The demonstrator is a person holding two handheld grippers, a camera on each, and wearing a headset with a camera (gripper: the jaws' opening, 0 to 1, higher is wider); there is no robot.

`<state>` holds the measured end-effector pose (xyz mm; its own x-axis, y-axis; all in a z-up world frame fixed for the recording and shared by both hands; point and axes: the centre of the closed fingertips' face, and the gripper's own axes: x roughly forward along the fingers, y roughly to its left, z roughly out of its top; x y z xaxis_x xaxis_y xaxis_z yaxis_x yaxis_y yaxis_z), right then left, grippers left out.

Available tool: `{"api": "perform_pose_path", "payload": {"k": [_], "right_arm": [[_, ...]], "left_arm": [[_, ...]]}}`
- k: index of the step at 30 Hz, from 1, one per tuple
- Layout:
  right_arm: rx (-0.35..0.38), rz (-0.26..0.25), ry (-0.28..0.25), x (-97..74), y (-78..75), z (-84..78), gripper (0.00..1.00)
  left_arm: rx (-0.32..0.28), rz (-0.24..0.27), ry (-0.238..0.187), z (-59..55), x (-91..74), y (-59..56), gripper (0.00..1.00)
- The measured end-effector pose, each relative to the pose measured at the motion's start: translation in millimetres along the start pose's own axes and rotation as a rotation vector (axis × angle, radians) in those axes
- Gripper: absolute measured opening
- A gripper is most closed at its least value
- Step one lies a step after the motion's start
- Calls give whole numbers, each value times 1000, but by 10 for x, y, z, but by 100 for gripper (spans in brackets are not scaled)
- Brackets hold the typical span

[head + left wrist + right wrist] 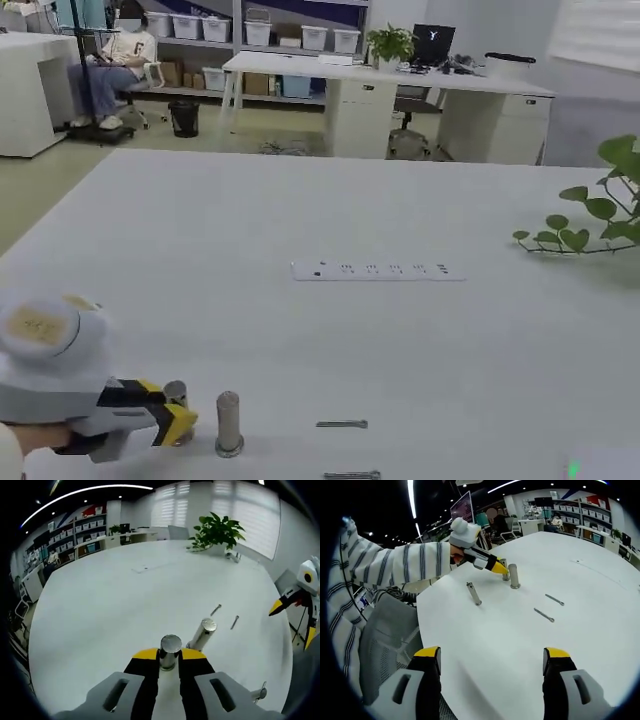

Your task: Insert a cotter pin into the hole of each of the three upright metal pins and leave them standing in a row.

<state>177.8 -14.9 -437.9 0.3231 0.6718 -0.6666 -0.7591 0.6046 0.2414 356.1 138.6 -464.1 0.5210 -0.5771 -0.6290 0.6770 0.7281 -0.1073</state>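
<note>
At the near left corner of the desk (400, 200), the left tool (170, 656) is closed on one upright metal pin (170, 645), jaws pinching it low on the shaft. The second pin (203, 631) stands just beside it, free. The third pin (473, 593) looks to be lying on its side near the desk edge on the person's side. Two cotter pins (554, 599) lie flat on the desk, apart from the uprights and not yet inserted. The right tool (492, 660) is spread wide and holds nothing, hanging back from the desk edge.

Risks from here, as I judge them:
- The cotters are thin and flat on a smooth top. The jaws may skate over one or flick it away on pickup.
- I can't make out the hole in the held pin. If it faces the wrong way, the cotter will jam against the shaft.
- Side push during insertion could twist the held pin in the jaws or knock the second pin over, since the two stand so close.
- The lying pin may roll off the edge if bumped.
</note>
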Motion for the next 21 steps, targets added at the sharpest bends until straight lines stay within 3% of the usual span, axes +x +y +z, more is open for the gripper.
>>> {"api": "perform_pose_path", "payload": {"k": [2,11,18,21], "right_arm": [[2,-2,-11,-17,-15,34,82],[-14,-9,-56,-40,-31,168,82],[-30,-2,-71,-21,16,203,82],[-23,4,-91,-21,41,232,83]], "left_arm": [[22,12,-12,9,-2,7,10],[-9,68,-16,2,-69,60,9],[-62,103,-46,112,-285,90,9],[-68,146,-61,143,-412,118,9]]}}
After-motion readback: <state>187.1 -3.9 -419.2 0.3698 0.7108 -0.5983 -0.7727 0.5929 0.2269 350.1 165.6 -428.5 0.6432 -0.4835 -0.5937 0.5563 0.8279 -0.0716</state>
